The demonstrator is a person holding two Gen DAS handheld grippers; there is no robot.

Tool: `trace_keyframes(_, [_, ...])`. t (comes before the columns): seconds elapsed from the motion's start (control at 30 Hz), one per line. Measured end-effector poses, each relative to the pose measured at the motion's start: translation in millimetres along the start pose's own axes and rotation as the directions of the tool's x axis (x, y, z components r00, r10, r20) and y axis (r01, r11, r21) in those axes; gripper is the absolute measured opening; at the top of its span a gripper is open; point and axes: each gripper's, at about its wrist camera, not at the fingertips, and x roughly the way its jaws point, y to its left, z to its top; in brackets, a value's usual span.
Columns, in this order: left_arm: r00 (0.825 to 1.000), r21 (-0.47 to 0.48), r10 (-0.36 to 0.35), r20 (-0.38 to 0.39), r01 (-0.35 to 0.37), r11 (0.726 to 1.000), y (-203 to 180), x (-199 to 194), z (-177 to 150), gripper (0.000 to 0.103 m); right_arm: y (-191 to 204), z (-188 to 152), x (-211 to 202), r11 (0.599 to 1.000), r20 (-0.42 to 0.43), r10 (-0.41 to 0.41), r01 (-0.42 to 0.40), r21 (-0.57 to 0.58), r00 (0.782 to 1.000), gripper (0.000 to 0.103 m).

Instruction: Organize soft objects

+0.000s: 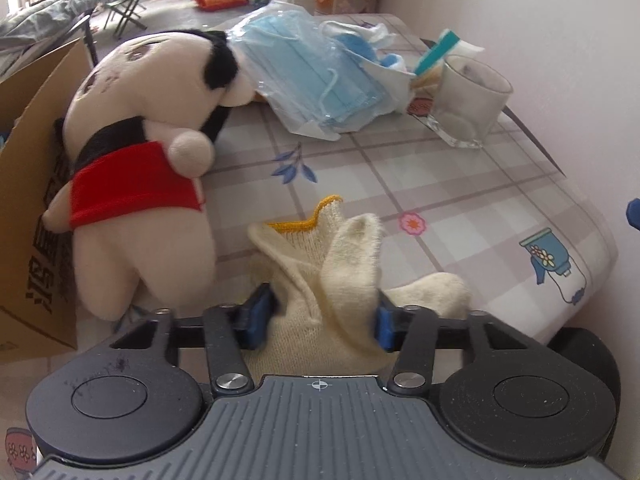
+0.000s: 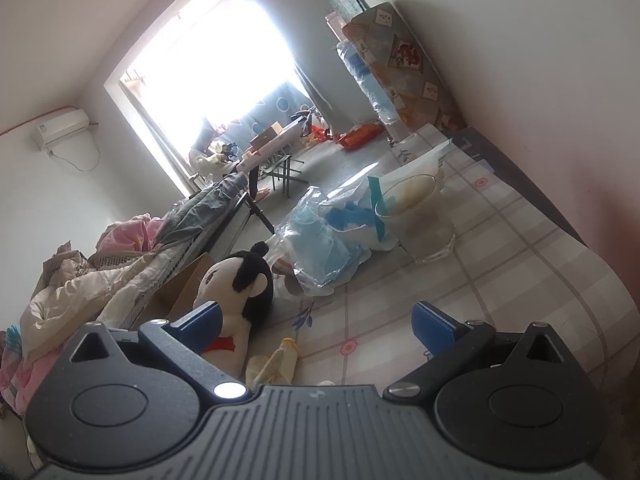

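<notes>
One checked floral tablecloth (image 1: 400, 168) — pale wall (image 1: 540, 20) beside it.

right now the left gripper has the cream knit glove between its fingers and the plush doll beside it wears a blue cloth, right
Not quite: the cloth on the plush doll is red, not blue, as the left wrist view shows. The rest holds: the left gripper has the cream knit glove between its fingers.

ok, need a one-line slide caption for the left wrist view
Left gripper closes on a cream knit glove on the checked tablecloth, plush doll alongside.
</notes>
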Motion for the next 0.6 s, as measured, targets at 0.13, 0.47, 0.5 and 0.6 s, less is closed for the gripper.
trace_keyframes(0.13, [1.0,-0.066,-0.011,-0.001,0.011,0.998,17,-9,-2,0.032,11,6,8,0.999,-0.009,-0.007,0.007,-0.041,1.0,0.103])
trace_keyframes(0.47, [1.0,-0.095,-0.005,0.022,0.008,0.995,39,-31,-23,0.031,51,51,58,0.97,-0.014,-0.053,0.048,-0.24,0.999,0.1])
trace_keyframes(0.5, [1.0,-0.092,-0.006,0.025,0.008,0.996,39,-31,-24,0.031,56,57,67,0.963,-0.022,-0.056,0.048,-0.264,0.998,0.1])
trace_keyframes(0.6, [0.999,-0.092,-0.014,0.036,0.017,0.996,40,-30,-26,0.031,66,72,97,0.955,-0.062,-0.045,0.024,-0.297,0.997,0.1])
